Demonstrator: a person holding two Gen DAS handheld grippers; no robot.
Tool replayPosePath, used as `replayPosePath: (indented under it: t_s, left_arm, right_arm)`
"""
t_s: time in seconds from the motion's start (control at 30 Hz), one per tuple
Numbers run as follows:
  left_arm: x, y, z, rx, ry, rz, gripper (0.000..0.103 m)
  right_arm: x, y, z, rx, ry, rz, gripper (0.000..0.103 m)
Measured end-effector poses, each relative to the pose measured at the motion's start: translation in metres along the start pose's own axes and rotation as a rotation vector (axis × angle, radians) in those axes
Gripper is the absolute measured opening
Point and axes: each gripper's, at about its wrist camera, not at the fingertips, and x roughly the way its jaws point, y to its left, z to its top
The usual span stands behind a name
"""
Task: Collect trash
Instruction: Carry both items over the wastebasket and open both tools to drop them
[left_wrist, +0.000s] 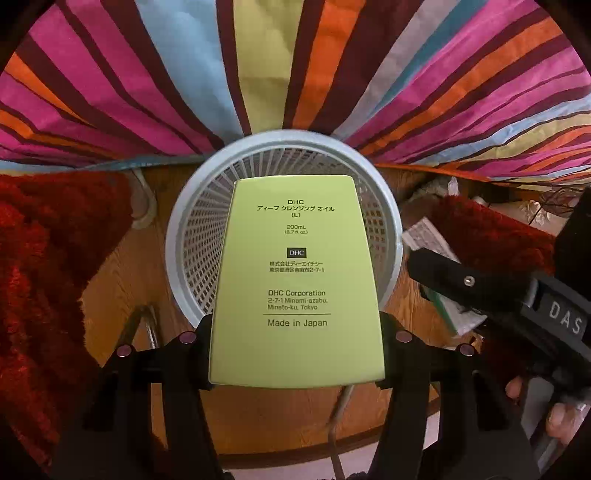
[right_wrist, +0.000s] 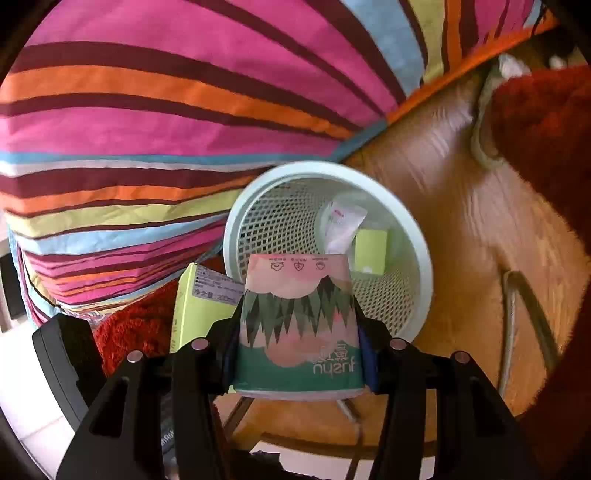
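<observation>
Currently left gripper (left_wrist: 297, 354) clamped on green box (left_wrist: 295, 284), pointing steeply down, directly above white mesh basket (left_wrist: 177, 236). Right gripper (right_wrist: 299, 354) nearly fully closed, squeezing tissue pack (right_wrist: 299, 325), likewise over basket mouth, just short of near rim. Already inside basket: second green box (right_wrist: 371, 251) and crumpled wrapper (right_wrist: 341, 225). Basket on wooden floor (right_wrist: 461, 229), striped bedspread (left_wrist: 184, 74) beyond, red rug (left_wrist: 44, 266) to left.
</observation>
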Motion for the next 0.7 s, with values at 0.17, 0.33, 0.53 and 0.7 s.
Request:
replayPosePath:
  t_s: [0.17,0.33,0.53,0.7]
  left_arm:
    - [0.017,0.011,0.004,-0.042,0.067,-0.017,0.057]
    - [0.032,0.017,0.009,-0.074,0.113,-0.028,0.057]
    - [0.046,0.016,0.011,-0.070,0.155,-0.014,0.057]
    - [0.057,0.020,0.013,-0.096,0.197,0.007,0.069]
  right_arm:
    - [0.021,-0.008,0.004,0.050,0.064,0.011,0.048]
    - [0.031,-0.017,0.012,0.089,0.086,0.011,0.048]
    - [0.043,-0.023,0.019,0.119,0.112,0.001,0.048]
    - [0.049,-0.026,0.022,0.126,0.114,-0.010,0.054]
